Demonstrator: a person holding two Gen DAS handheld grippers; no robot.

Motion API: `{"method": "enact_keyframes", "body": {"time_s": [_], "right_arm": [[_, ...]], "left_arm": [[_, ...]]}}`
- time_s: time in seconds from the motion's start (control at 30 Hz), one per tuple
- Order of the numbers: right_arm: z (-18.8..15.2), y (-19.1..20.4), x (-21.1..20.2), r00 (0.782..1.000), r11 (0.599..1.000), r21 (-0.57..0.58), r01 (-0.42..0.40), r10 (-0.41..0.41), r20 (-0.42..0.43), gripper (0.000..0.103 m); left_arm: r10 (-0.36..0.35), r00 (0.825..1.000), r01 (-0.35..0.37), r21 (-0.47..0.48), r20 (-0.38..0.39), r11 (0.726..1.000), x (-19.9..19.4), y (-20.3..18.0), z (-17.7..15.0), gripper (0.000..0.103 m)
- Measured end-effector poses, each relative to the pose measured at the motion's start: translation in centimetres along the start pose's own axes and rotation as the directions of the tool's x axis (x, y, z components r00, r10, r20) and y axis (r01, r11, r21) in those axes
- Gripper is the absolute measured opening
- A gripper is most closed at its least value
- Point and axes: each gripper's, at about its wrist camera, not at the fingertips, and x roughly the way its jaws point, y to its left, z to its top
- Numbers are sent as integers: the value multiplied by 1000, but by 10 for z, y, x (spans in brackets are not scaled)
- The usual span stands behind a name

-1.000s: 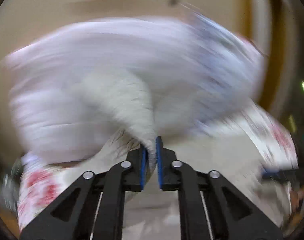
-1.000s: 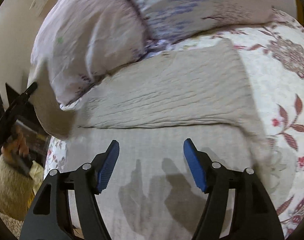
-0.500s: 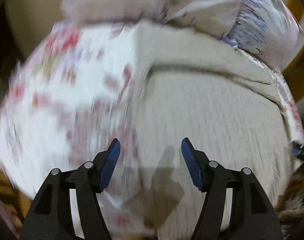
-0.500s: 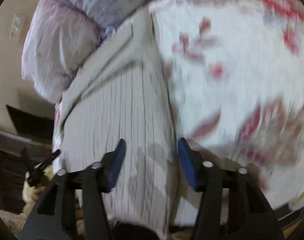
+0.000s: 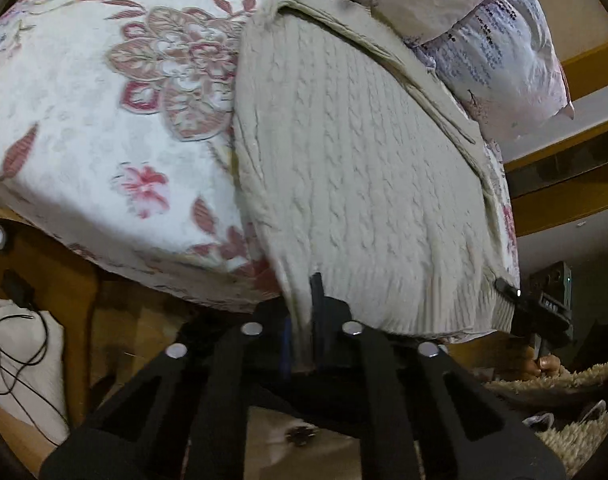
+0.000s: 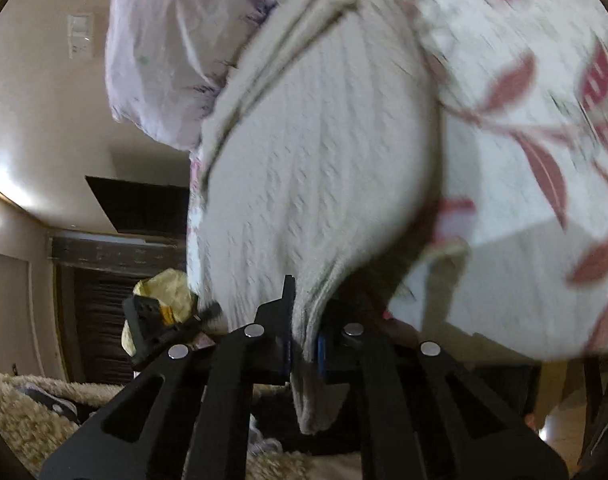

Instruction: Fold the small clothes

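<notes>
A cream cable-knit sweater [image 5: 356,168] lies flat on a floral bedspread [image 5: 103,120], its hem at the bed's near edge. My left gripper [image 5: 304,320] is shut on the hem's left corner. My right gripper [image 6: 304,340] is shut on the hem's other corner, seen in the right wrist view, where the sweater [image 6: 316,152] stretches away toward the pillows. The right gripper also shows at the sweater's right corner in the left wrist view [image 5: 516,296].
Pale lilac pillows [image 5: 496,36] lie at the head of the bed beyond the sweater. A wooden bed frame [image 5: 63,280] and a shaggy beige rug [image 5: 576,420] are below. A white bag with a black cable [image 5: 19,360] sits at the lower left.
Both grippers were open over the sweater half a second ago. They have dropped to the bed's near edge and closed on the sweater's hem corners.
</notes>
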Motion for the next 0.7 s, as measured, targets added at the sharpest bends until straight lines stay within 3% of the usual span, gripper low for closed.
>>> {"method": "enact_keyframes", "body": {"time_s": [0.07, 0.17, 0.3, 0.33, 0.37, 0.4, 0.43, 0.47, 0.5, 0.57, 0.7], "right_arm": [[17, 12, -3, 998, 999, -14, -42, 43, 49, 8], [65, 38, -14, 979, 992, -68, -107, 117, 169, 8], [148, 66, -17, 932, 987, -108, -116, 146, 331, 8], [173, 71, -13, 917, 990, -105, -90, 124, 380, 9], [188, 71, -11, 909, 994, -90, -65, 97, 405, 16], [212, 68, -1, 906, 998, -48, -42, 58, 420, 49], [230, 63, 10, 913, 1000, 11, -6, 1, 409, 70], [234, 57, 12, 914, 999, 47, 23, -40, 403, 88], [237, 52, 17, 913, 993, 112, 43, -85, 400, 88], [224, 44, 19, 919, 994, 113, -8, -37, 393, 88], [204, 35, 16, 924, 992, 82, 99, -122, 363, 88]], "left_arm": [[-62, 998, 61, 8, 34, 998, -7, -7, 19, 7], [-116, 981, 99, 116, 155, 988, -24, -31, 85, 7], [-126, 938, 68, 184, 324, 981, -30, -59, 187, 7], [-111, 927, 43, 191, 359, 981, -27, -65, 211, 10], [-70, 919, -4, 186, 389, 983, -19, -71, 240, 17], [-29, 920, -41, 170, 391, 985, -14, -72, 255, 26], [42, 925, -100, 136, 377, 986, -5, -70, 273, 50], [120, 925, -165, 97, 359, 981, 2, -65, 283, 67], [155, 927, -190, 72, 342, 979, 4, -56, 284, 69], [116, 943, -148, 81, 311, 986, 9, -46, 282, 74], [114, 978, -132, 91, 177, 987, 35, -12, 269, 72]]}}
